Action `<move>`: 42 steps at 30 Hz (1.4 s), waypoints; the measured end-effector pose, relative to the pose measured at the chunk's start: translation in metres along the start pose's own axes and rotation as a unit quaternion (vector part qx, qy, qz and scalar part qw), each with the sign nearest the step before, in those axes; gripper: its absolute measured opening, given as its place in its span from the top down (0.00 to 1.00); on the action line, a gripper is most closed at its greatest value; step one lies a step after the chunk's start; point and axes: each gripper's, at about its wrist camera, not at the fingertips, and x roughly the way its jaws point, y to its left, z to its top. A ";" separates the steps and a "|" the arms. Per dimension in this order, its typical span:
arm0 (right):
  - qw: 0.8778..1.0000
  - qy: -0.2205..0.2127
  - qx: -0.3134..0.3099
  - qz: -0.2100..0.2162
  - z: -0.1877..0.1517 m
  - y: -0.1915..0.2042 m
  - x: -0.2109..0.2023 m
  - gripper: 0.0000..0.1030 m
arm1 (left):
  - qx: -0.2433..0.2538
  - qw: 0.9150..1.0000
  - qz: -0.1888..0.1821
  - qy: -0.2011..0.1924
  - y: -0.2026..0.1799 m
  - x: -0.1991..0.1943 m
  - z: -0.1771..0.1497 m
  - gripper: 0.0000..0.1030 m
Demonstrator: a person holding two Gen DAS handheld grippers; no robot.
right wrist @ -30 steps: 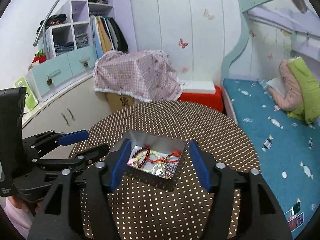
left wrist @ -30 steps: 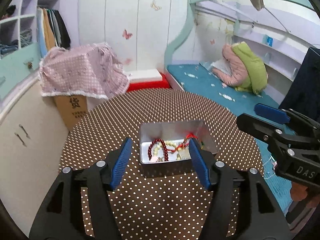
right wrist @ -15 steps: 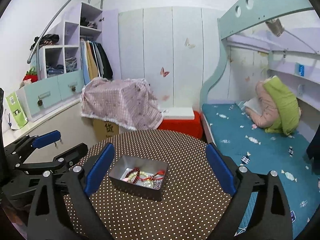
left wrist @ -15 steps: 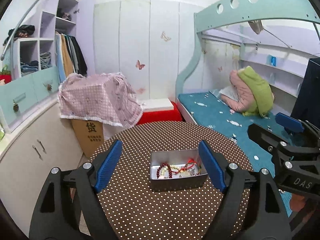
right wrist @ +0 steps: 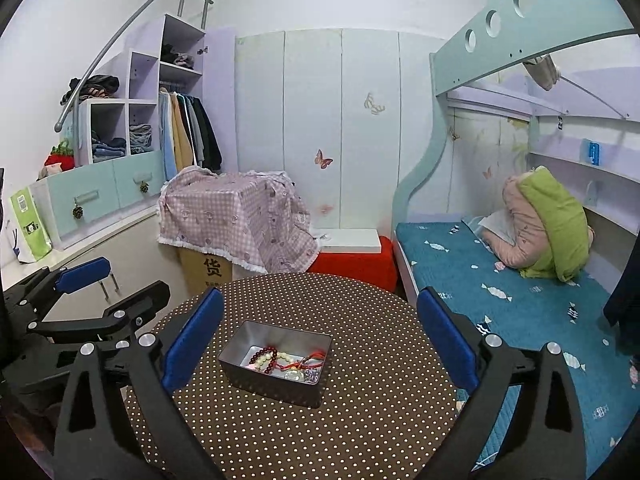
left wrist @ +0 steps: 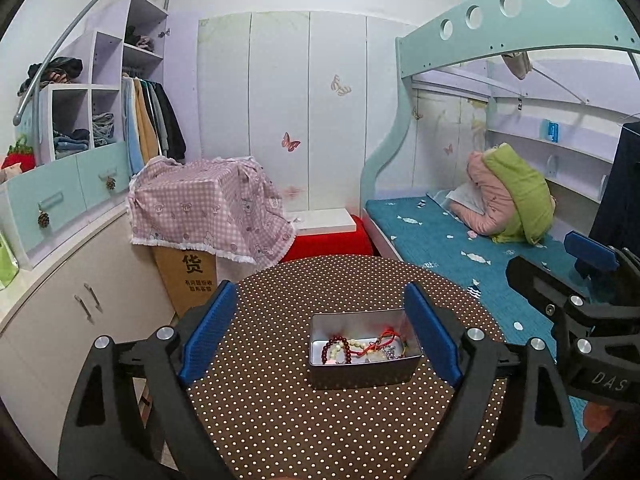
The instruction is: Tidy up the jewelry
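A silver metal tin [left wrist: 362,374] [right wrist: 276,382] stands on the round brown dotted table [left wrist: 280,420] [right wrist: 360,420]. Inside lie a dark red bead bracelet [left wrist: 335,350] [right wrist: 264,354], a pale bead strand [left wrist: 356,343], a red cord [left wrist: 380,340] [right wrist: 310,360] and small silvery pieces. My left gripper [left wrist: 318,334] is open and empty, held back from and above the tin. My right gripper [right wrist: 320,340] is open and empty, likewise above the table. Each gripper shows at the edge of the other's view [left wrist: 588,320] [right wrist: 80,312].
A cardboard box under a pink checked cloth [left wrist: 204,208] stands behind the table, beside a red box with a white lid [left wrist: 328,236]. A bunk bed with a teal mattress [left wrist: 460,248] is on the right, white cabinets and shelves [left wrist: 60,280] on the left.
Both grippers have pulled back and risen away from the tin and opened wider. The tin and its jewelry have stayed in place.
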 end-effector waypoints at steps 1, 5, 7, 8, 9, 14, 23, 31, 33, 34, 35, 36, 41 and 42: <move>1.000 0.000 0.000 -0.001 0.000 0.000 0.000 0.09 | 0.000 1.000 -0.001 0.001 -0.001 0.000 0.000 0.16; 1.000 0.002 0.000 -0.004 0.000 0.000 0.000 0.09 | 0.000 1.000 -0.001 0.003 0.000 0.001 0.002 0.16; 1.000 0.002 0.000 -0.005 -0.001 0.000 -0.001 0.09 | 0.000 1.000 -0.002 0.003 0.000 0.001 0.002 0.15; 1.000 0.002 0.000 -0.005 0.000 0.000 -0.001 0.09 | 0.001 1.000 -0.002 0.003 -0.001 0.001 0.003 0.15; 1.000 0.002 0.000 -0.004 0.000 0.000 -0.001 0.09 | 0.001 1.000 -0.002 0.003 -0.001 0.001 0.003 0.15; 1.000 0.003 0.000 -0.004 0.000 0.001 -0.001 0.08 | 0.001 1.000 -0.003 0.004 -0.001 0.002 0.002 0.15; 1.000 0.008 0.000 -0.002 -0.002 -0.001 -0.001 0.08 | 0.003 1.000 -0.006 0.004 -0.003 0.006 0.003 0.14; 1.000 0.011 -0.001 -0.003 -0.002 -0.002 0.000 0.08 | 0.004 1.000 -0.005 0.005 -0.002 0.008 0.001 0.14; 1.000 0.012 0.000 -0.002 -0.002 -0.002 0.000 0.08 | 0.004 1.000 -0.005 0.006 -0.002 0.008 0.001 0.14; 1.000 0.012 0.000 -0.003 -0.002 -0.002 0.000 0.08 | 0.004 1.000 -0.005 0.006 -0.002 0.009 0.001 0.14; 1.000 0.012 -0.001 -0.003 -0.002 -0.002 0.000 0.08 | 0.003 1.000 -0.006 0.006 -0.001 0.009 0.001 0.14; 1.000 0.012 -0.001 -0.003 -0.002 -0.002 0.000 0.08 | 0.002 1.000 -0.006 0.006 -0.002 0.010 0.000 0.14; 1.000 0.014 0.000 -0.004 -0.002 -0.003 0.002 0.08 | 0.003 1.000 -0.005 0.010 0.001 0.015 -0.003 0.14; 1.000 0.016 0.000 -0.005 -0.002 -0.004 0.002 0.08 | 0.003 1.000 -0.005 0.009 0.002 0.015 -0.003 0.14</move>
